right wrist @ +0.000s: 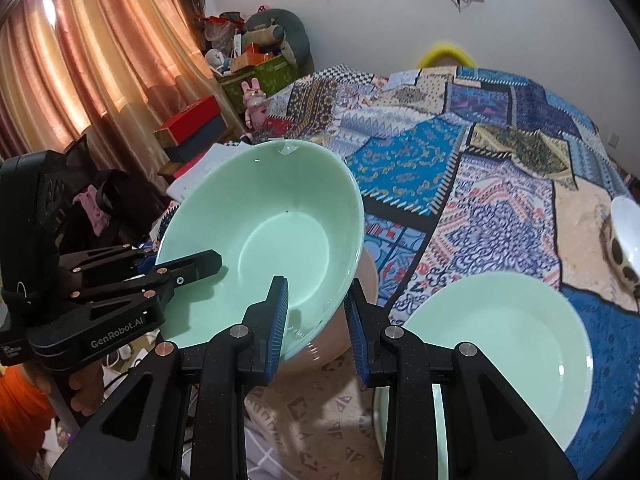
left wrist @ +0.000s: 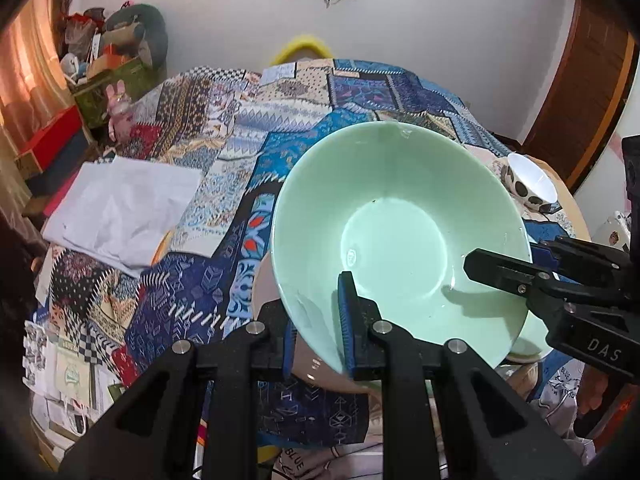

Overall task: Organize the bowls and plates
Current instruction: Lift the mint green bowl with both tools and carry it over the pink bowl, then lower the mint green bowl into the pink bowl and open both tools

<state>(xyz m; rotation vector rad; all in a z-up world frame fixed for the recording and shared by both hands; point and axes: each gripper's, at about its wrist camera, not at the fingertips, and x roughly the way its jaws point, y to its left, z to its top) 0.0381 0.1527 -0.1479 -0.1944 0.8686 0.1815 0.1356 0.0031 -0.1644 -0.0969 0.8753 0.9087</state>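
Nearest the left wrist camera, the left claw [left wrist: 318,324] is clamped on the near rim of the mint-green bowl [left wrist: 396,236], one blue-padded finger inside the wall and the other outside it, with no gap showing. The bowl is tilted steeply, its mouth facing the camera, above a pinkish-brown dish [left wrist: 276,276] on the bed.

The right claw [right wrist: 316,312] reaches forward with its fingers astride the same bowl's [right wrist: 260,232] near rim. The left pad [right wrist: 280,320] lies against the inside wall. The right pad [right wrist: 356,328] stands apart from the outside wall, with the brown dish [right wrist: 340,344] visible in the gap, so this claw looks partly open and not gripping. In the left view that claw enters from the right, its upper finger [left wrist: 500,268] lying inside the bowl; whether the finger behind the rim touches cannot be made out.

Just right of the right claw lies a pale green plate [right wrist: 508,352], partly hidden by the claw's frame, with another green edge beneath it at the picture's bottom. A white bowl with dark spots [right wrist: 624,240] sits farther right, cut off by the frame edge.

Everything rests on a bed under a patchwork quilt [right wrist: 460,168] in blue, cream and red. Folded white cloth [left wrist: 124,208] lies on its left side. Beyond are orange curtains [right wrist: 100,52], piled boxes and soft toys, a white wall and a wooden door [left wrist: 588,92].
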